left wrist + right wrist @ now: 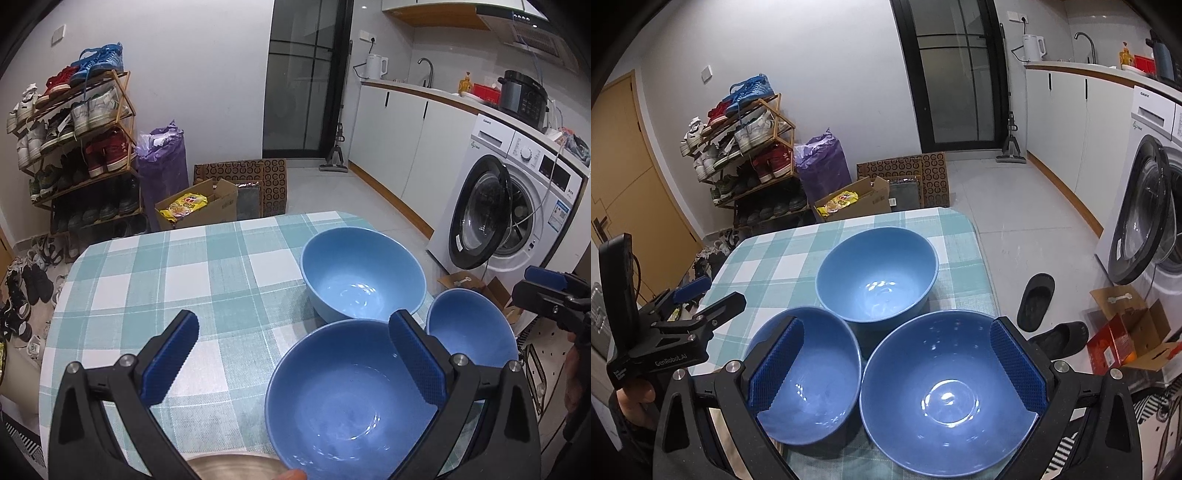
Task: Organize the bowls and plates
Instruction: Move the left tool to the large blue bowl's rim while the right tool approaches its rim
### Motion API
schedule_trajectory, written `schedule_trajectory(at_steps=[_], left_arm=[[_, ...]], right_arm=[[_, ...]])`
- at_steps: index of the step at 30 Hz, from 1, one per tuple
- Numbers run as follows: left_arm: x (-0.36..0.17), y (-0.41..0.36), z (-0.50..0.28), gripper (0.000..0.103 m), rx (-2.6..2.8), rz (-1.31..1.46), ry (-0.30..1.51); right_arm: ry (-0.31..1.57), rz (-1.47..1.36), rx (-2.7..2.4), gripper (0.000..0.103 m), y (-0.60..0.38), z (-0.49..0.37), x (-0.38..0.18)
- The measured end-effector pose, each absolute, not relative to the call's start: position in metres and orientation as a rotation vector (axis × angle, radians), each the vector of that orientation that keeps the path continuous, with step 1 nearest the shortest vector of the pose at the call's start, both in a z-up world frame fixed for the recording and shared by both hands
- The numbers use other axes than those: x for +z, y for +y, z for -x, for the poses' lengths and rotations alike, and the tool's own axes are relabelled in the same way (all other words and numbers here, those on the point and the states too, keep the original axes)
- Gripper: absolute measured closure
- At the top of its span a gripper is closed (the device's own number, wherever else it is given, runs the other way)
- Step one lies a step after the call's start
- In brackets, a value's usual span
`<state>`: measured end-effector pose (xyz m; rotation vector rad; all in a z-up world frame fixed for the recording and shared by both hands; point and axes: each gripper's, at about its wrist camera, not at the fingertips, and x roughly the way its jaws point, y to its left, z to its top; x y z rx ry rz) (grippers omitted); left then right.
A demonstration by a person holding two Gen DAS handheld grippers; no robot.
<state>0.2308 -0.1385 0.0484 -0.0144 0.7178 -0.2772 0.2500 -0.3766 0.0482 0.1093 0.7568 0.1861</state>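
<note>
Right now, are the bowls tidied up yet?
Not yet. Nothing looks stacked: the light blue bowl and the two darker ones sit separately on the checked table. The left gripper and right gripper are open, holding nothing. All the sorting is left.

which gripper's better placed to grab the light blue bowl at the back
Right, probably: the light blue bowl sits centred ahead of the open right gripper but off-axis from the left gripper.

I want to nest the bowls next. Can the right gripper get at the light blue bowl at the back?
Probably yes: the right gripper is open, and the light blue bowl stands uncovered behind the two darker bowls, reachable over them.
</note>
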Motion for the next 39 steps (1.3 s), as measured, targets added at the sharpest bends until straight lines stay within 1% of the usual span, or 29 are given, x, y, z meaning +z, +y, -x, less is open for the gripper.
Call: schedule_trajectory(at_steps=[17, 34, 39], left_arm=[[0.052, -0.163, -0.269, 0.0, -0.305, -0.027, 0.754], [0.021, -0.166, -0.305, 0.0, -0.301, 0.002, 0.82], [0.014, -0.167, -0.315, 0.002, -0.306, 0.015, 0.836]], right_arm=[[0.764, -0.105, 0.163, 0.001, -0.394, -0.286, 0.07], [0.881, -0.153, 0.182, 0.001, -0.394, -0.336, 0.023], [0.912, -0.153, 0.175, 0.001, -0.387, -0.349, 0.007]])
